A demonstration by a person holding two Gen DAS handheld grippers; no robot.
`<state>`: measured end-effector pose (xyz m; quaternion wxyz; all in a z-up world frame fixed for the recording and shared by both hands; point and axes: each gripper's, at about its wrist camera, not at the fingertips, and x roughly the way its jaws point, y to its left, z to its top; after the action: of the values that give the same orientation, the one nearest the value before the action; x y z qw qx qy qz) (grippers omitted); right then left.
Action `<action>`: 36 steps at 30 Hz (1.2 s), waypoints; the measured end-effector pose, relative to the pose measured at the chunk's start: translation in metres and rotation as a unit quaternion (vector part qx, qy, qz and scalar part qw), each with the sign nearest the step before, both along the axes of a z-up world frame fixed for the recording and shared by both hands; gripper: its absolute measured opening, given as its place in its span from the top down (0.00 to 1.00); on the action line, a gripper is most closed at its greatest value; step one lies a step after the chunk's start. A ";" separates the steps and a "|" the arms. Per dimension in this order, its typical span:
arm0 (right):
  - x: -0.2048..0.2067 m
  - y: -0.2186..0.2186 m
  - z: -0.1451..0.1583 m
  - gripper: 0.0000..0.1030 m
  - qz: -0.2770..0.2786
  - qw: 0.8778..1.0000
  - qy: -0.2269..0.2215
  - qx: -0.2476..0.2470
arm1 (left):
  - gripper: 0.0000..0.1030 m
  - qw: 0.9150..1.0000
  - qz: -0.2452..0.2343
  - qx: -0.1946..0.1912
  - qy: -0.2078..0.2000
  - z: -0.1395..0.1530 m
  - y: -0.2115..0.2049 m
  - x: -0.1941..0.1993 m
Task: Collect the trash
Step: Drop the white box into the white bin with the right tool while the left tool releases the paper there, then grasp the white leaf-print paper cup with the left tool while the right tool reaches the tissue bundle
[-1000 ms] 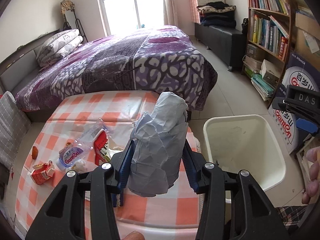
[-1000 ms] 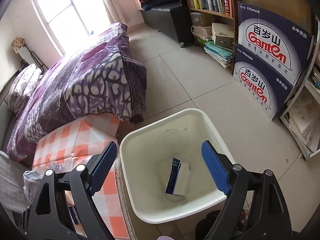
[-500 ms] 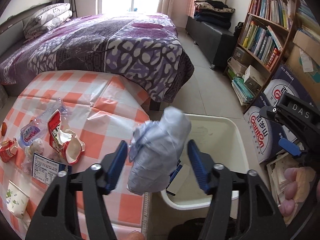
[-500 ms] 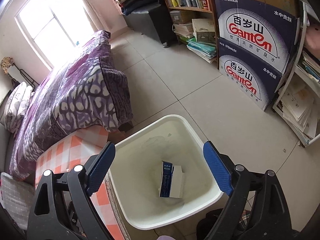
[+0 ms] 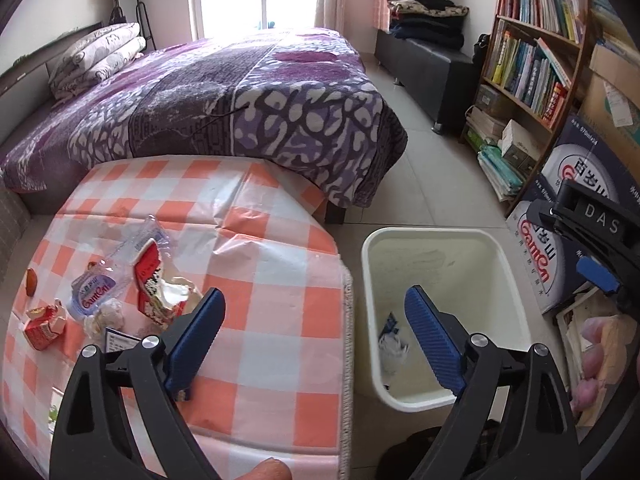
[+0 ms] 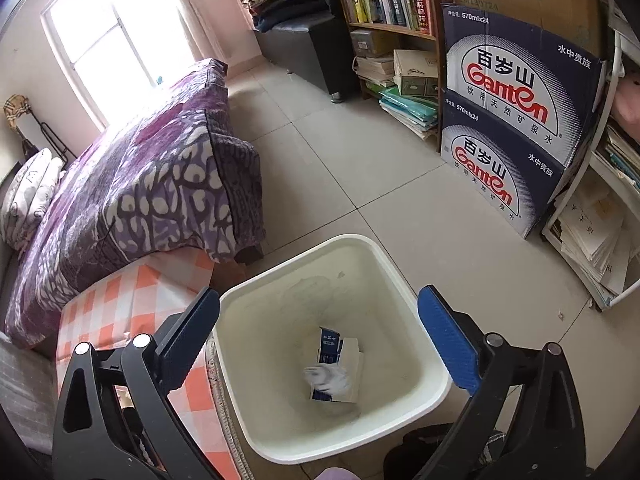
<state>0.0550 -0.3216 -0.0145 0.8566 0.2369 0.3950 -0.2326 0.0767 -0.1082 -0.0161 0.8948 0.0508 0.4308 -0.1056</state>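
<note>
A white trash bin (image 5: 512, 280) stands on the floor beside the checkered table (image 5: 280, 280). In it lie a crumpled grey paper wad (image 6: 330, 378) and a blue-and-white carton (image 6: 330, 346); both also show in the left wrist view, the wad (image 5: 392, 350). My left gripper (image 5: 314, 320) is open and empty, over the gap between table edge and bin. My right gripper (image 6: 318, 320) is open and empty above the bin (image 6: 416, 292). On the table lie a crushed water bottle (image 5: 100, 276), a torn red snack bag (image 5: 158, 284) and a small red carton (image 5: 42, 320).
A bed with a purple cover (image 5: 240, 108) stands behind the table. A bookshelf (image 5: 532, 52) and stacked Ganten water boxes (image 6: 516, 120) line the right side. Tiled floor (image 6: 360, 160) lies between the bed and the shelves.
My left gripper opened and let go of the grey paper wad, which dropped into the bin onto the carton. The left gripper swung from the table toward the bin.
</note>
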 end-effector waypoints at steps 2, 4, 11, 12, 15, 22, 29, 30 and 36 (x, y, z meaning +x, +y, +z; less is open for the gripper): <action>0.006 0.011 -0.001 0.07 0.019 1.000 0.005 -0.007 | 0.14 1.000 0.002 0.029 -0.005 -0.001 0.011 0.000; 0.011 0.025 -0.002 0.07 0.037 0.999 0.010 -0.019 | 0.14 0.999 0.007 0.047 -0.004 -0.003 0.025 0.002; 0.028 0.080 -0.005 0.07 0.114 0.992 0.021 -0.056 | 0.14 0.991 0.027 0.117 0.054 -0.021 0.076 0.010; 0.030 0.088 -0.005 0.07 0.126 0.990 0.021 -0.063 | 0.14 0.988 0.025 0.135 0.067 -0.025 0.083 0.010; 0.034 0.112 -0.006 0.07 0.163 0.984 0.019 -0.075 | 0.14 0.980 0.014 0.169 0.106 -0.039 0.107 0.007; 0.048 0.144 -0.017 0.07 0.236 0.970 0.025 -0.047 | 0.14 0.965 0.027 0.150 0.211 -0.059 0.187 0.002; 0.053 0.211 -0.021 0.07 0.374 0.926 0.006 -0.046 | 0.14 0.953 0.068 0.102 0.279 -0.075 0.250 -0.004; 0.052 0.224 -0.022 0.07 0.399 0.916 0.004 -0.051 | 0.14 0.950 0.070 0.097 0.288 -0.079 0.255 -0.006; 0.038 0.292 -0.033 0.07 0.527 0.846 0.019 -0.082 | 0.14 0.942 0.068 0.076 0.319 -0.097 0.276 -0.015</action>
<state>0.0927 -0.0293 -0.0476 0.8587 -0.0825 0.4562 0.2182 0.0616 0.1679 -0.1131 0.7089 0.0526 0.7030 -0.0225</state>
